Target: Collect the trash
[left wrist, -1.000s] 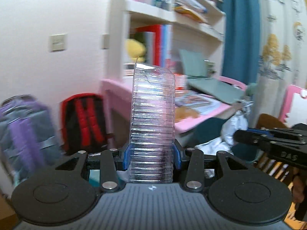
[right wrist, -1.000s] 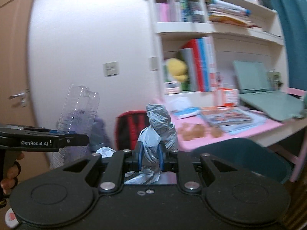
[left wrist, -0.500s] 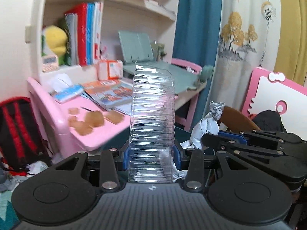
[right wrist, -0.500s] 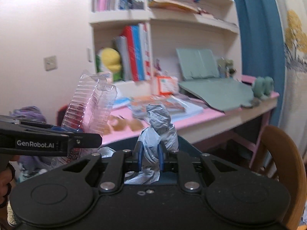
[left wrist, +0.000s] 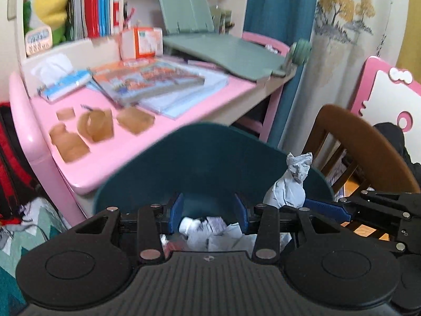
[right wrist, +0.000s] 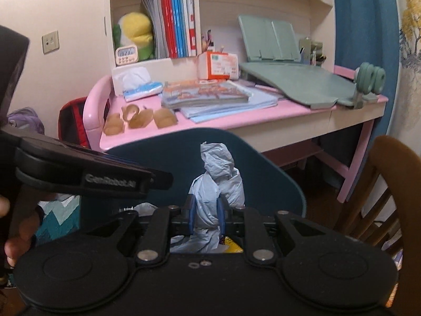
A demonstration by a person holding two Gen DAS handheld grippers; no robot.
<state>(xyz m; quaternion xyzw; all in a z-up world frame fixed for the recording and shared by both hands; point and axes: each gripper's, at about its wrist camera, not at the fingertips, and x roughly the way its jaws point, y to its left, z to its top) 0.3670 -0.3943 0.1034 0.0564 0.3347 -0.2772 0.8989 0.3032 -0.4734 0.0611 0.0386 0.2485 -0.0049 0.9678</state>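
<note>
My left gripper (left wrist: 208, 209) hangs open over the dark teal bin (left wrist: 210, 137), with nothing between its blue pads. Crumpled white trash (left wrist: 210, 230) lies in the bin right below them. The clear plastic container is in neither view. My right gripper (right wrist: 205, 212) has a crumpled grey-blue paper (right wrist: 217, 173) standing upright between its pads, which still touch it while the jaws are opening. It hovers over the same bin (right wrist: 263, 168), close to the right of the left gripper (right wrist: 158, 179). In the left wrist view that paper (left wrist: 292, 184) sticks up beside the right gripper (left wrist: 326, 208).
Behind the bin stands a pink desk (right wrist: 263, 118) with books, a tissue pack and brown cardboard scraps (right wrist: 139, 118). A wooden chair (left wrist: 368, 137) is at the right. A red backpack (right wrist: 72, 121) leans at the left, beside a patterned rug (left wrist: 15, 237).
The clear plastic container has left the left gripper's pads. Both grippers swung right and sank toward the teal bin. The right gripper kept the crumpled paper.
</note>
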